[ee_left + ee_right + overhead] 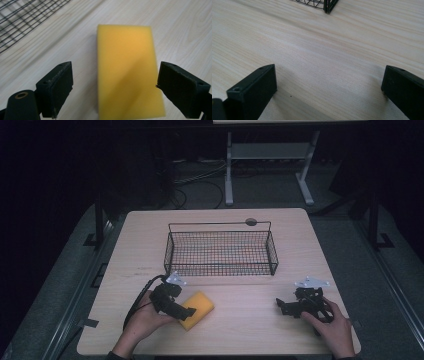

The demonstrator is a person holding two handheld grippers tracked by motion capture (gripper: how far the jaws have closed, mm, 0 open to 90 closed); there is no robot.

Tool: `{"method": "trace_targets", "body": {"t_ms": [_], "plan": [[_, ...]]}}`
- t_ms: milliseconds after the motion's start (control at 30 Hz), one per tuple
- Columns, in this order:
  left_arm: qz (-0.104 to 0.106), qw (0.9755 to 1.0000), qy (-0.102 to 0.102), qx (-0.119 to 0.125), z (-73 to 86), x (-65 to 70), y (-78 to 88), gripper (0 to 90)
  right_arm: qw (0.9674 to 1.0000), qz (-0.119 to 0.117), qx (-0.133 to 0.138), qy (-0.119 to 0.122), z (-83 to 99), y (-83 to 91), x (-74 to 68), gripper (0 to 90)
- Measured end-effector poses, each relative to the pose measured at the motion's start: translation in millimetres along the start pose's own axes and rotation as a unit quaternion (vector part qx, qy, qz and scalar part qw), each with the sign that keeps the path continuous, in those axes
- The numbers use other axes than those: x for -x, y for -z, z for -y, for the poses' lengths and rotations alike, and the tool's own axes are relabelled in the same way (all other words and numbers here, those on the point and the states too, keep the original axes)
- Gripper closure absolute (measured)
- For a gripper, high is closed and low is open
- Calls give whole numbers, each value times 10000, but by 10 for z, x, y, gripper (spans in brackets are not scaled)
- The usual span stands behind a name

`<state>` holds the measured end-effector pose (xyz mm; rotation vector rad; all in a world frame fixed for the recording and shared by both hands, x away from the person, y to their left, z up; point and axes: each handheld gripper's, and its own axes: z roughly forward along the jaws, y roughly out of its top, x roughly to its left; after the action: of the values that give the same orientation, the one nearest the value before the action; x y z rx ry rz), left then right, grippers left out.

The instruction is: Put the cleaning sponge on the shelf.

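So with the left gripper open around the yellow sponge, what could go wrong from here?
1. The sponge sits off-centre between the left gripper fingers, close to the right-hand one, with a clear gap at the other. Closing may push or twist it instead of gripping squarely.
2. It is soft foam, so a squeeze could deform it and let it slip.
3. The wire basket stands just beyond; a low lift toward it could catch its rim.

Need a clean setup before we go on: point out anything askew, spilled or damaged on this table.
Nothing stands out. The wire basket stands upright and square on the table, with nothing visible in it. The yellow sponge lies flat and whole between the left gripper's open jaws, not yet squeezed. The right gripper is open over bare wood.
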<state>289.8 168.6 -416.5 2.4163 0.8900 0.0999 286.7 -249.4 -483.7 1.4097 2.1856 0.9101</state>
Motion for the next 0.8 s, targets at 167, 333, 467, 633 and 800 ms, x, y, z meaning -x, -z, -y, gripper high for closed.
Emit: {"method": "trace_targets", "body": {"t_ms": [167, 333, 467, 633, 800], "plan": [[-50, 9998, -119, -151, -61, 76, -81, 124, 10000, 0, -1, -2, 0, 0, 0, 0], [-60, 9996, -164, -228, -83, 95, -131, 124, 10000, 0, -1, -6, 0, 0, -1, 0], [-81, 9993, -211, -297, -103, 114, -179, 124, 10000, 1, 0, -7, 0, 0, -1, 0], [-137, 9990, -219, -372, -119, 117, -267, 124, 10000, -1, 1, -5, 0, 0, -1, 0], [-127, 9987, -249, -436, -121, 122, -323, 124, 10000, 0, 0, -4, 0, 0, -1, 0]]}}
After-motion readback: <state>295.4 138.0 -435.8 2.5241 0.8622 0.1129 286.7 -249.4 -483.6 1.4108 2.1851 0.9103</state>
